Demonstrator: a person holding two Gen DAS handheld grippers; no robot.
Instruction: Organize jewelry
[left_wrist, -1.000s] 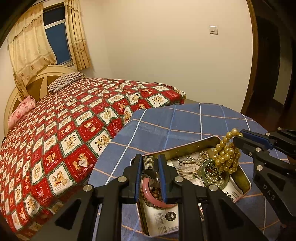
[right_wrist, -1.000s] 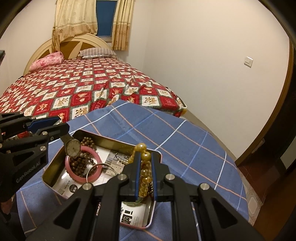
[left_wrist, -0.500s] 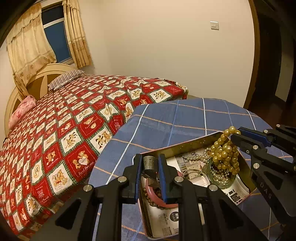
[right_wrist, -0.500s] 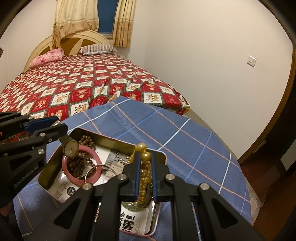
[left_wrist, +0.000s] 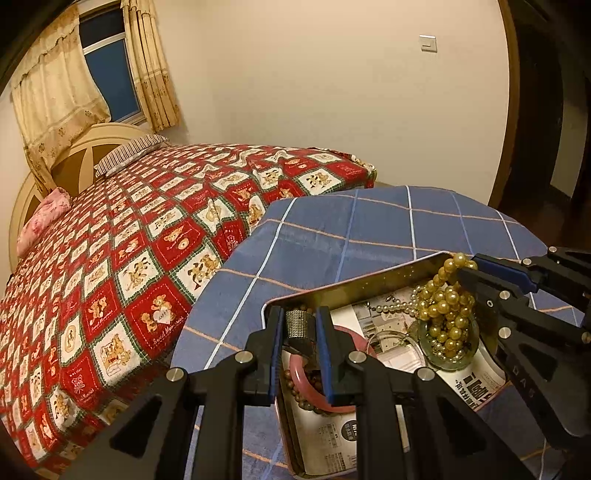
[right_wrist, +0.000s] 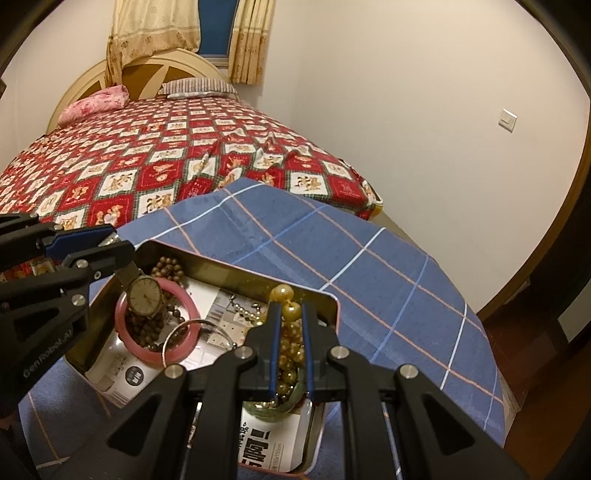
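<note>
With my left gripper (left_wrist: 300, 334) clamped on the wristwatch (right_wrist: 144, 296) by its mesh band and my right gripper (right_wrist: 289, 341) pinched on the gold bead strand (left_wrist: 445, 308), both hang over the open tin (left_wrist: 373, 286), so I judge lowering each in without tangling comes next.

A big bed (left_wrist: 155, 236) with a red teddy-bear blanket fills the room. Yellow curtains (left_wrist: 59, 99) hang by a dark window (left_wrist: 110, 85). The walls (left_wrist: 314, 92) are plain cream, with one light switch (left_wrist: 428, 43). A pink pillow (right_wrist: 96, 103) lies by the headboard (right_wrist: 155, 77).
</note>
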